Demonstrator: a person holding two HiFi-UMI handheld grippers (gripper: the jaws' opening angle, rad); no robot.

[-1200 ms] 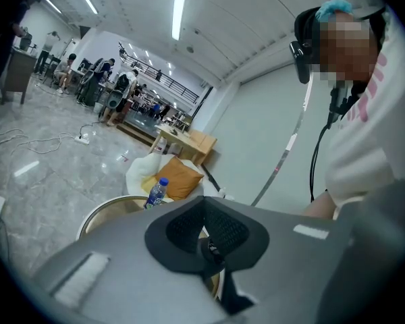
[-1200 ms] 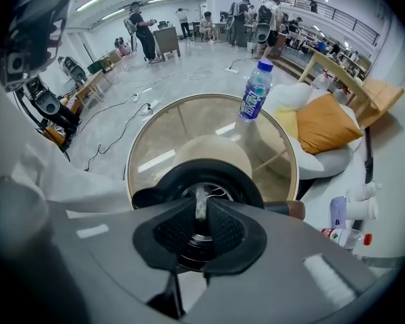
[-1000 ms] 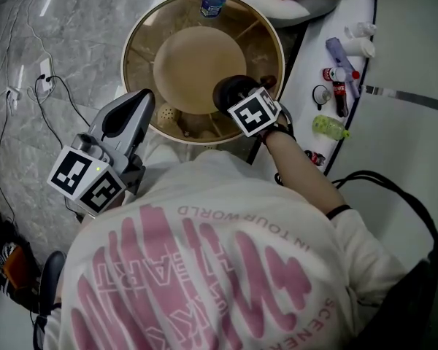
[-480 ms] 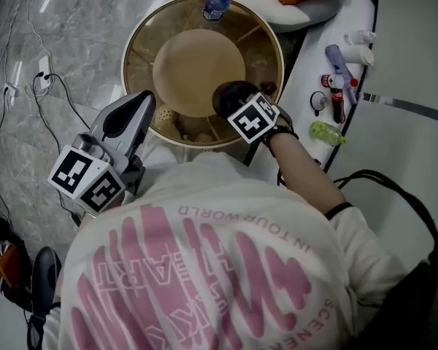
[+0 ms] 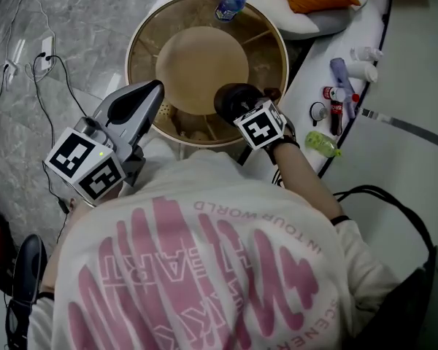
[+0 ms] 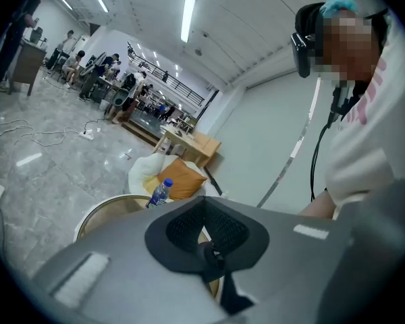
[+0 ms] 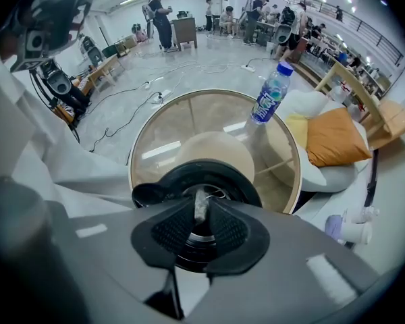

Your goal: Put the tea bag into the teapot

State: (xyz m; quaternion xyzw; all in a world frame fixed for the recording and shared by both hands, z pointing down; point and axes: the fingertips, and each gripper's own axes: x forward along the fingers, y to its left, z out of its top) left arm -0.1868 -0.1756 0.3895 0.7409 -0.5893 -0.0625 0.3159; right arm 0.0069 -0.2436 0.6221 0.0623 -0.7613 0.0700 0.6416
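The right hand-held gripper (image 7: 201,211) points straight down with its jaws nearly together and the tea bag (image 7: 200,206) pinched upright between the pad tips. The jaws have just been opening, yet the bag stands between them and reaches out past the tips. The contact is small in the right gripper view, but both pads look to be pressing on it.

Directly beneath the bag is the round mouth of the black teapot (image 7: 235,176), its spout showing to the left of the jaws. Holding the bag by its upper end and hanging it over the middle of the opening makes sense: once the pads part enough, it should drop into the pot without catching the rim. I judge this to be the release step, with the bag not yet inside.

The teapot stands near the edge of a round glass-topped counter (image 7: 169,123), close to the person. That lets the right arm reach it from above, as the head view shows. A water bottle (image 7: 270,94) stands upright at the far edge of the same top, well apart from the pot and out of the way.

The left hand-held gripper (image 6: 204,221) is closed, its pads meeting with nothing between them. It is held off to the left, beside the counter and near the person's body, and points only a little below level. It takes no part in the drop and keeps clear of the right arm's working space.
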